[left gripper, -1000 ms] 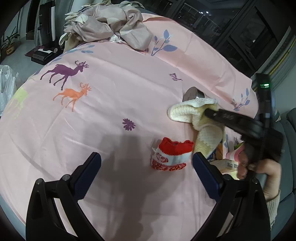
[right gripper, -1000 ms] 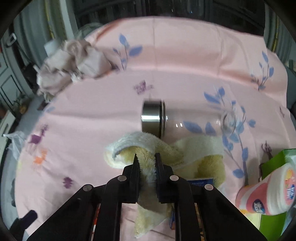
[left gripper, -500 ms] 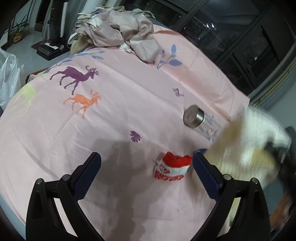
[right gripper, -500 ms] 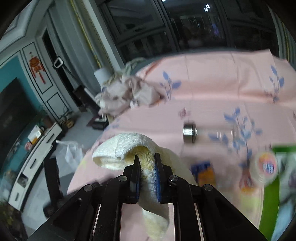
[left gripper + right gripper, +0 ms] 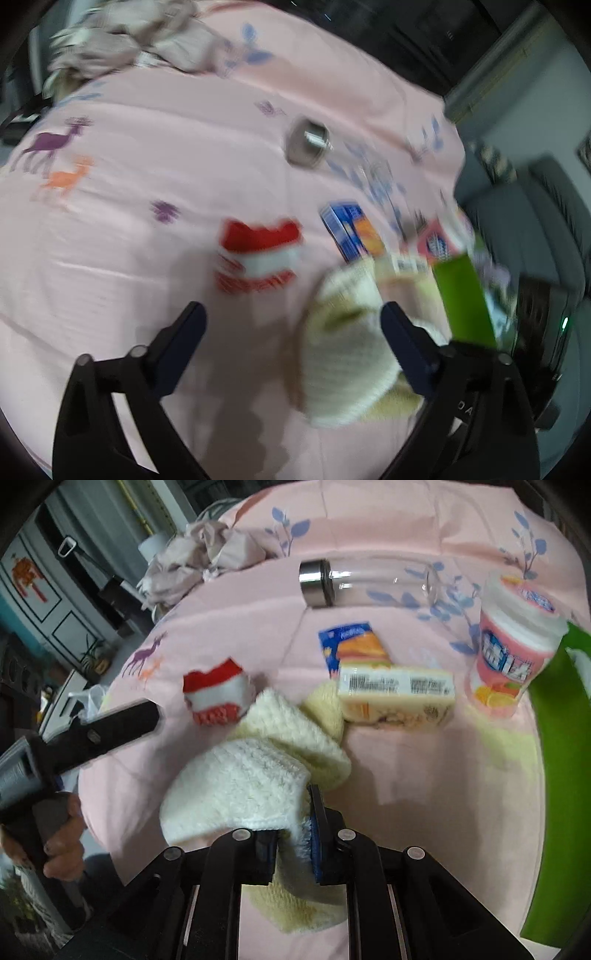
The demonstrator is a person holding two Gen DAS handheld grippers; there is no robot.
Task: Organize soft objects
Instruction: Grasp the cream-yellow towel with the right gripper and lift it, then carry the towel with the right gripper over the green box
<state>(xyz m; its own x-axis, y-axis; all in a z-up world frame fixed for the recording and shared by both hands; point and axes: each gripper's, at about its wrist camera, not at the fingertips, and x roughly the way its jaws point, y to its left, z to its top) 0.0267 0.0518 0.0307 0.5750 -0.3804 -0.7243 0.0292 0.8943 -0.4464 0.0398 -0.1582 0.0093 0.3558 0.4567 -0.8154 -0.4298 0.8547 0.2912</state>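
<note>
My right gripper [image 5: 293, 834] is shut on a cream knitted cloth [image 5: 255, 775], whose free end rests on the pink bedsheet [image 5: 406, 775]. The cloth also shows blurred in the left wrist view [image 5: 347, 343], between the fingers of my left gripper [image 5: 291, 332], which is open and holds nothing. A red and white sock [image 5: 258, 254] lies on the sheet just ahead of the left gripper, and shows in the right wrist view [image 5: 216, 696] beside the cloth. The left gripper's finger [image 5: 110, 727] shows at the left of the right wrist view.
A glass bottle with a steel cap [image 5: 369, 581], a blue and orange packet [image 5: 351, 646], a cream box [image 5: 399, 698], a pink tub [image 5: 513, 646] and a green container [image 5: 561, 775] stand on the right. A heap of beige clothes [image 5: 199, 557] lies at the far end.
My right gripper has swung the cream cloth down from the air to the sheet near the sock, in front of the left gripper. The left view has shifted right and is blurred.
</note>
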